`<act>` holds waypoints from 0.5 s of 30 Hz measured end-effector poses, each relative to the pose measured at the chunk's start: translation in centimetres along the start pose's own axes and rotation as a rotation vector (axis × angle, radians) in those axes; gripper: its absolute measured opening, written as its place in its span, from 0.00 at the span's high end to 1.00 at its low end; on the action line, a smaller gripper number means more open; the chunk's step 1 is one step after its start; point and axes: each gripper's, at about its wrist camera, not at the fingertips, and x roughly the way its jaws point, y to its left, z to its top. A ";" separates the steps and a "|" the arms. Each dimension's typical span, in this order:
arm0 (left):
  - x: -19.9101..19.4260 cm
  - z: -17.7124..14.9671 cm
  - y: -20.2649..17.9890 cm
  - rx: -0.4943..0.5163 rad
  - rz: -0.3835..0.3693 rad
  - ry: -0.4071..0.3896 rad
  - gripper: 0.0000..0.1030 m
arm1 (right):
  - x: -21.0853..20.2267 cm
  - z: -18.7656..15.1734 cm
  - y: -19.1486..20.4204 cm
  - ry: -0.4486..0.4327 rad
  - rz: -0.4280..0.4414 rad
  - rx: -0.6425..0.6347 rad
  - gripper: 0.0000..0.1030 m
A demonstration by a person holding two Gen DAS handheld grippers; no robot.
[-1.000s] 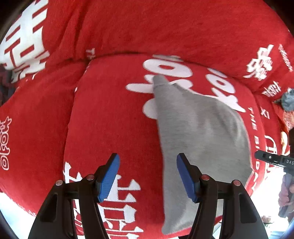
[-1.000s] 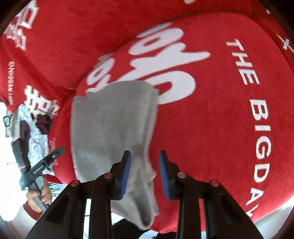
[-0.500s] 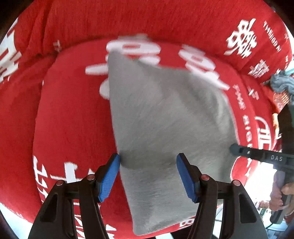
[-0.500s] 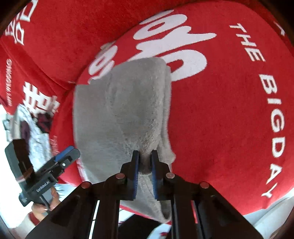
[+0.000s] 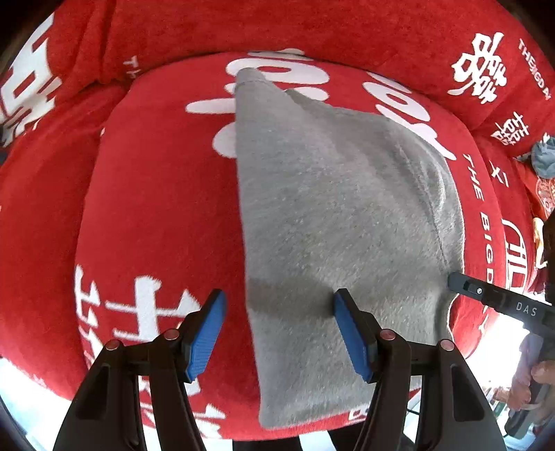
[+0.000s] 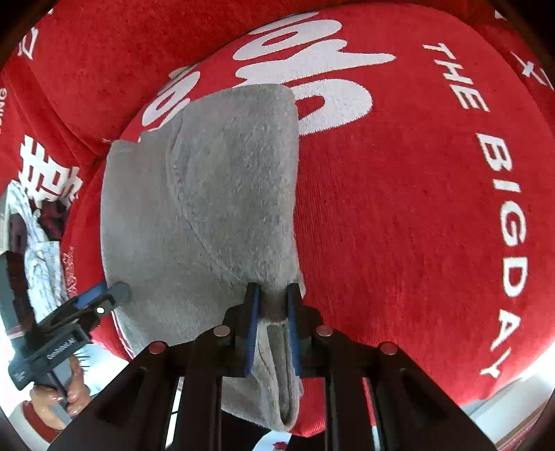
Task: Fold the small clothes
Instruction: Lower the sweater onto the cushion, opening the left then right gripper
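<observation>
Below me: red plush cushion (image 5: pixel 156 194), white lettering and characters across it. Grey fleece garment (image 5: pixel 333 208) lies directly on it — far corner over big white letters, near end draped past front edge. Red backrest (image 5: pixel 312 24) of same cover behind cushion. Bluish-grey cloth heap (image 5: pixel 543 159) farther along seat, on my right.

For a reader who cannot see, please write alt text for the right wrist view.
The right gripper is closed on a bunched edge of a grey fleece garment lying on a red cushion with white lettering. At lower left, the left gripper, held by a hand, reaches the garment's other side.
</observation>
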 end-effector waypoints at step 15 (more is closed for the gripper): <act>-2.6 -0.9 -0.4 -0.004 0.074 0.041 0.36 | -2.0 -0.7 0.2 0.090 -0.136 0.021 0.69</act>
